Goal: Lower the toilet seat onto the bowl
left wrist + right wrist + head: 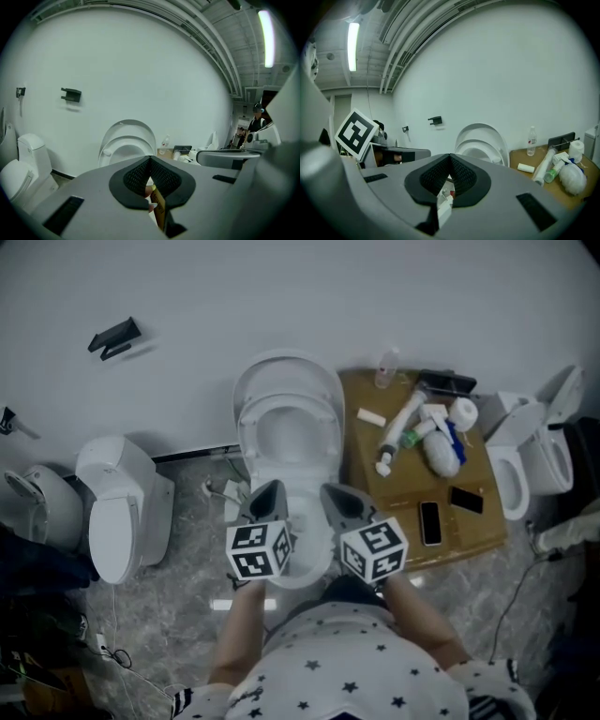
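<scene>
head view: the white oval plastic toilet seat [287, 432] stands raised, leaning back against the white rounded toilet lid [287, 371], which rests at the pale wall. the white ceramic toilet bowl [305, 507] below is uncovered. the left gripper [270, 488] and the right gripper [336, 493] are held side by side over the front part of the bowl, tips pointing toward the seat. neither touches it. a brown flat table [398, 507] carrying bottles and rolls stands just beside the bowl on the right.

left gripper view: the left gripper's [150, 160] black ribbed pads are pressed together at the tip with no task item between them. the seat [125, 143] appears upright ahead, apart from the jaws, with the lid [129, 126] behind it.

right gripper view: the right gripper [450, 156] is likewise closed and carries nothing. the seat [480, 146] sits ahead and slightly right, upright and apart from the tip.

assessment: no part of the lowering is done. remaining work, as judged: reach the seat's rim, separate it from the lid, tip it forward and set it down on the bowl under control so it does not drop.
</scene>
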Tool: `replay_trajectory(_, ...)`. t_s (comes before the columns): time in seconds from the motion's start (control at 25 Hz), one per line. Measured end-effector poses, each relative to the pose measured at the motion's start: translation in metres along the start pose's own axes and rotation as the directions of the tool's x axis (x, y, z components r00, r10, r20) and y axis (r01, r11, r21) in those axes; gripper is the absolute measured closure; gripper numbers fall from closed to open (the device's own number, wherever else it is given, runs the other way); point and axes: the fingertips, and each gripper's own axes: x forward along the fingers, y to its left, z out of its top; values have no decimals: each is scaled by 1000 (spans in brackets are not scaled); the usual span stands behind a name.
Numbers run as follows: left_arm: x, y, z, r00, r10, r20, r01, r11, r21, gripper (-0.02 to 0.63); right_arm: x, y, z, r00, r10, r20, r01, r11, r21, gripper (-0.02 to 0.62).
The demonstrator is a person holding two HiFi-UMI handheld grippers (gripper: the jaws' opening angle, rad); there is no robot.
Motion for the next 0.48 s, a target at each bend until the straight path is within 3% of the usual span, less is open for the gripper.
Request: replay_trajectory(0.48, 64, 17, 16, 998, 62, -12, -62, 998, -24, 607, 49, -60, 8, 999, 31, -38, -31, 1000, 6, 589)
